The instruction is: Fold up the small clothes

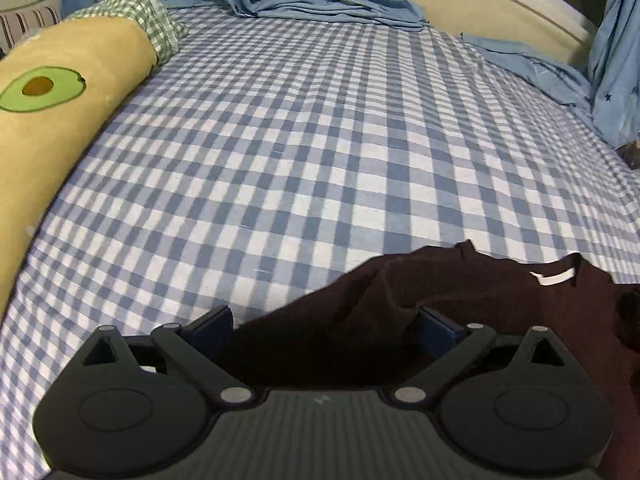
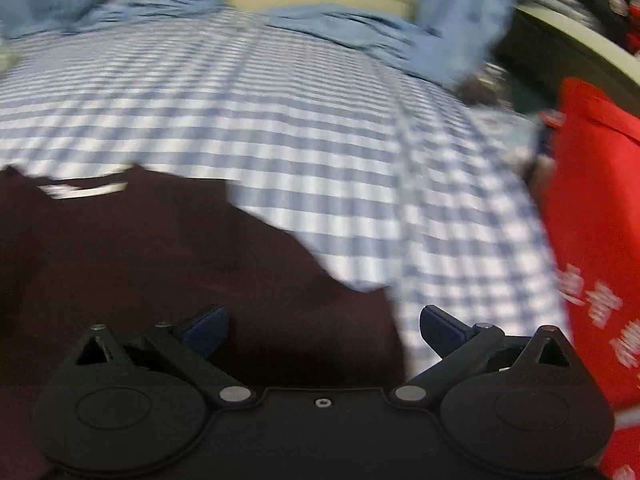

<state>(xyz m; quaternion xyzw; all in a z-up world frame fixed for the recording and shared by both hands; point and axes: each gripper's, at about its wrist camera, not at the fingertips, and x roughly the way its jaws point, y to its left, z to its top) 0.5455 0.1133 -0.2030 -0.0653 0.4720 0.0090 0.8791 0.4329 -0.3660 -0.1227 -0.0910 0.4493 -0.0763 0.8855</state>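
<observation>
A dark maroon garment (image 1: 460, 304) with a white neck label (image 1: 554, 276) lies on the blue checked bed sheet (image 1: 280, 140). My left gripper (image 1: 324, 328) is open, its blue fingers wide apart over the garment's left part, with cloth lying between them. In the right wrist view the same garment (image 2: 160, 260) spreads at the lower left, its label (image 2: 84, 191) at the far edge. My right gripper (image 2: 324, 328) is open over the garment's right edge; its left finger is above the cloth, its right finger above the sheet (image 2: 320, 120). That view is blurred.
A yellow avocado pillow (image 1: 60, 92) and a green checked cloth (image 1: 140, 12) lie along the left. Blue curtain fabric (image 1: 340, 4) is heaped at the far edge by the cream wall. A red bag with white lettering (image 2: 596, 220) stands at the right.
</observation>
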